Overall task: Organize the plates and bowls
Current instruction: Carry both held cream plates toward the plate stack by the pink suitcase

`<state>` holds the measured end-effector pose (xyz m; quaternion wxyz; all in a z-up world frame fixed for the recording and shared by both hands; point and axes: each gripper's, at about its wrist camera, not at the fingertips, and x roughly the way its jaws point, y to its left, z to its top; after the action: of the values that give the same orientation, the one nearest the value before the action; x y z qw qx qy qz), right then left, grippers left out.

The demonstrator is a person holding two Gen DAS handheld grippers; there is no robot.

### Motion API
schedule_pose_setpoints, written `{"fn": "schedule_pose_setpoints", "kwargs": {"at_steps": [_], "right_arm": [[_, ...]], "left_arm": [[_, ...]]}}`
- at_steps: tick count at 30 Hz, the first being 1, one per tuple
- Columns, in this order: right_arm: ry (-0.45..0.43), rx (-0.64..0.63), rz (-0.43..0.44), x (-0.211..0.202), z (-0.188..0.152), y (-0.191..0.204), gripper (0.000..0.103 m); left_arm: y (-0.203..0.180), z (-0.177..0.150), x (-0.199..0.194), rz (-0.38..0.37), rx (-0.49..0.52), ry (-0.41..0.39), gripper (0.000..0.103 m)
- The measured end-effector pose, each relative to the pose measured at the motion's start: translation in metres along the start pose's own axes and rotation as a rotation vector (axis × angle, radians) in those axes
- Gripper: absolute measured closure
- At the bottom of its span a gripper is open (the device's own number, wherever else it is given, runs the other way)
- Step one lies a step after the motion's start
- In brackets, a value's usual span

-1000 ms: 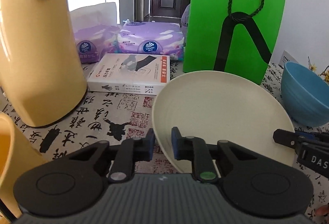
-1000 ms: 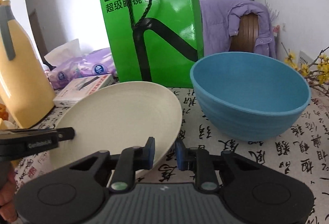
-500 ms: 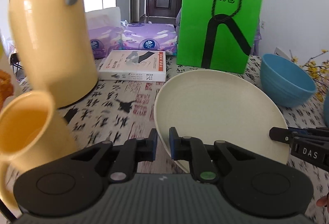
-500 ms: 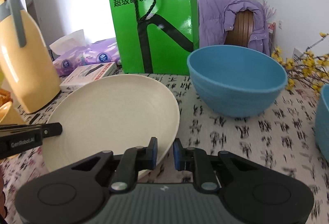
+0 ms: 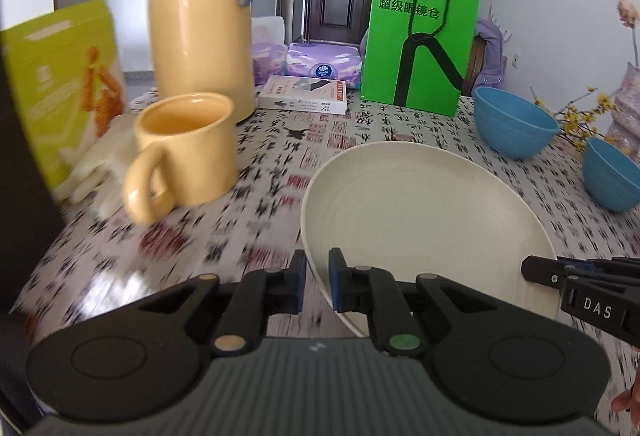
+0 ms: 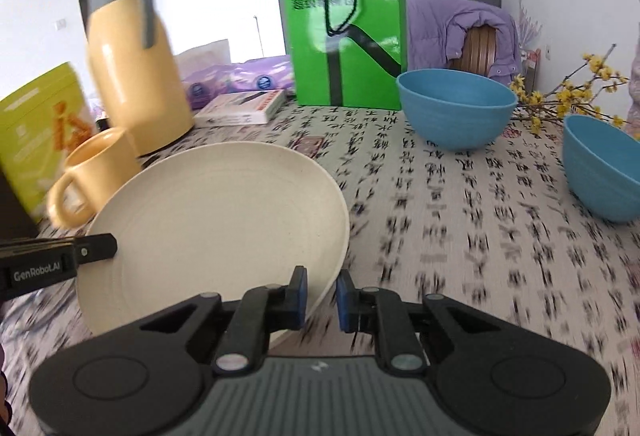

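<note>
A cream plate [image 5: 424,220] is held in the air between both grippers, above the patterned tablecloth. My left gripper [image 5: 317,286] is shut on its left rim. My right gripper [image 6: 322,298] is shut on its right rim, and the plate also shows in the right wrist view [image 6: 216,228]. A large blue bowl [image 6: 456,108] stands at the back right, also seen in the left wrist view [image 5: 514,126]. A second blue bowl [image 6: 604,172] stands nearer at the right, also seen in the left wrist view [image 5: 610,178].
A yellow mug [image 5: 188,152] and a tall yellow thermos [image 5: 200,28] stand at the left. A green paper bag [image 5: 420,36], a white box [image 5: 304,100] and tissue packs [image 5: 320,64] stand at the back. A yellow-green snack box [image 5: 56,84] stands far left. Yellow flowers [image 6: 576,96] lie at the right.
Both grippers have pulled back toward the near edge and risen with the plate held between them. The mug, the snack box and the second blue bowl have come into view.
</note>
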<state>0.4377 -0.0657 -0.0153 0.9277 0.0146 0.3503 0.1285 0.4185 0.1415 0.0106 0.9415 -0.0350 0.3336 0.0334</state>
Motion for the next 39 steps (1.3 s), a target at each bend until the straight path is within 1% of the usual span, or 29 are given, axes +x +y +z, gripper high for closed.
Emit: {"fn": "schedule_pose_setpoints", "kwargs": {"at_steps": [4,8,10,13,18,23,29,34,39], "right_arm": [[-0.017,-0.027,0.012,-0.035,-0.029,0.013,0.088],[-0.03,-0.045,0.023,-0.07,-0.06,0.024,0.088],[-0.043,-0.047,0.025,-0.087,-0.075,0.03,0.088],[-0.05,-0.043,0.034,-0.109,-0.098,0.035,0.088],[-0.055,-0.017,0.055,-0.14,-0.129,0.038,0.088],[-0.075,-0.02,0.071,-0.163,-0.139,0.04,0.088],[-0.093,-0.028,0.073,-0.177,-0.144,0.041,0.088],[-0.093,-0.014,0.057,-0.181,-0.148,0.032,0.088],[-0.104,0.014,0.028,-0.189,-0.15,0.008,0.088]], "left_arm": [[0.002,-0.029,-0.039,0.013,-0.003,-0.037,0.091],[0.006,-0.06,-0.079,0.029,-0.033,-0.059,0.091],[0.005,-0.076,-0.098,0.039,-0.024,-0.075,0.091],[0.003,-0.099,-0.123,0.059,-0.015,-0.082,0.091],[0.009,-0.126,-0.153,0.042,-0.038,-0.077,0.091],[0.009,-0.14,-0.176,0.041,-0.038,-0.088,0.09],[0.007,-0.145,-0.185,0.046,-0.044,-0.089,0.09],[-0.005,-0.144,-0.187,0.04,-0.022,-0.094,0.09],[-0.027,-0.143,-0.182,-0.001,-0.007,-0.081,0.09]]}}
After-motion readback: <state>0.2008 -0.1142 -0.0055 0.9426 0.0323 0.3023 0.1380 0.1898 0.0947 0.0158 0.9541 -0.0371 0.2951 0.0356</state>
